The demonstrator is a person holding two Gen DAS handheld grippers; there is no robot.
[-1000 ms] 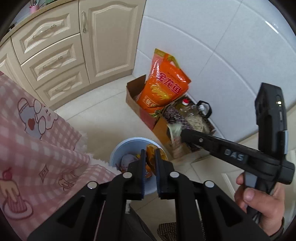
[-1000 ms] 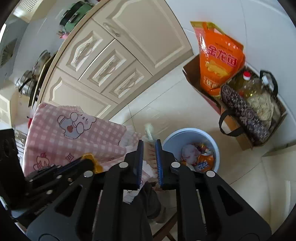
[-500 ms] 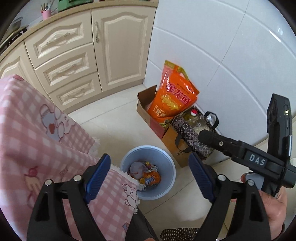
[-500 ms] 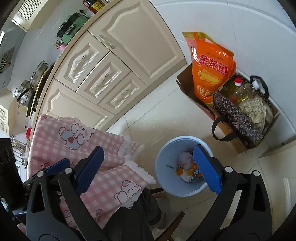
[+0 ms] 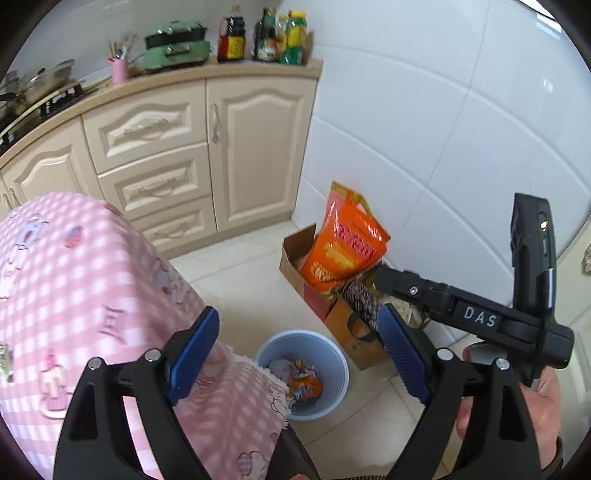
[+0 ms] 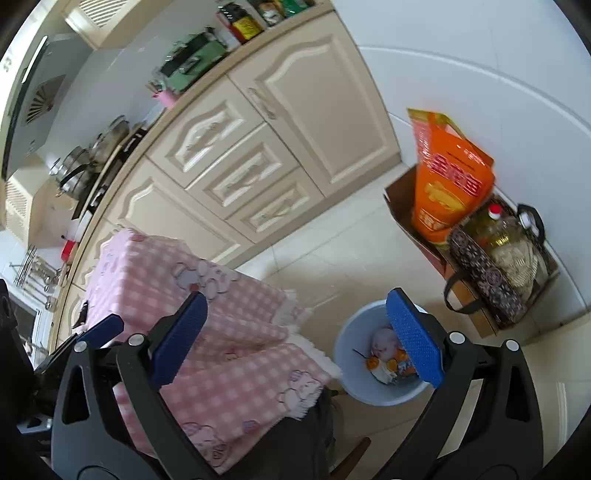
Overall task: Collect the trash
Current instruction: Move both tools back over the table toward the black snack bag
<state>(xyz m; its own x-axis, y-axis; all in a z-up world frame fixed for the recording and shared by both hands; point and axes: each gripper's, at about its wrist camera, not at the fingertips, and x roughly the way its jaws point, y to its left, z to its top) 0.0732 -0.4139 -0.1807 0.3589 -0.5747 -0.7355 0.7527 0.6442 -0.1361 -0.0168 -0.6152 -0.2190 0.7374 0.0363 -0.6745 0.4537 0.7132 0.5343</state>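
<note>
1. The left tool (image 5: 297, 345) hangs above the floor with its blue-padded fingers (image 5: 194, 347) spread wide apart and nothing between them.
2. The right tool (image 6: 295, 341) likewise has its fingers splayed wide and carries nothing; in the left wrist view its black body appears at the right edge, gripped by the person's right hand (image 5: 517, 417).
3. A light blue trash bin (image 5: 334, 384) stands on the pale tiled floor (image 5: 258, 291), below and between both pairs of fingers, just beside the hanging edge of a pink checked cloth (image 5: 92, 295).
4. The trash (image 6: 388, 356) lies inside the bin: an orange wrapper, a pale crumpled piece and some smaller bits.
5. Beyond the bin, against the white tiled wall, sits a cardboard box (image 6: 400, 201) holding an orange bag (image 6: 448, 184), with a dark patterned tote (image 6: 487, 284) and an oil bottle (image 6: 506, 230) beside it.
6. Cream cabinets (image 5: 207, 155) run along the back, under a tabletop bearing a green cooker (image 5: 175, 50) and several bottles (image 5: 267, 35).
</note>
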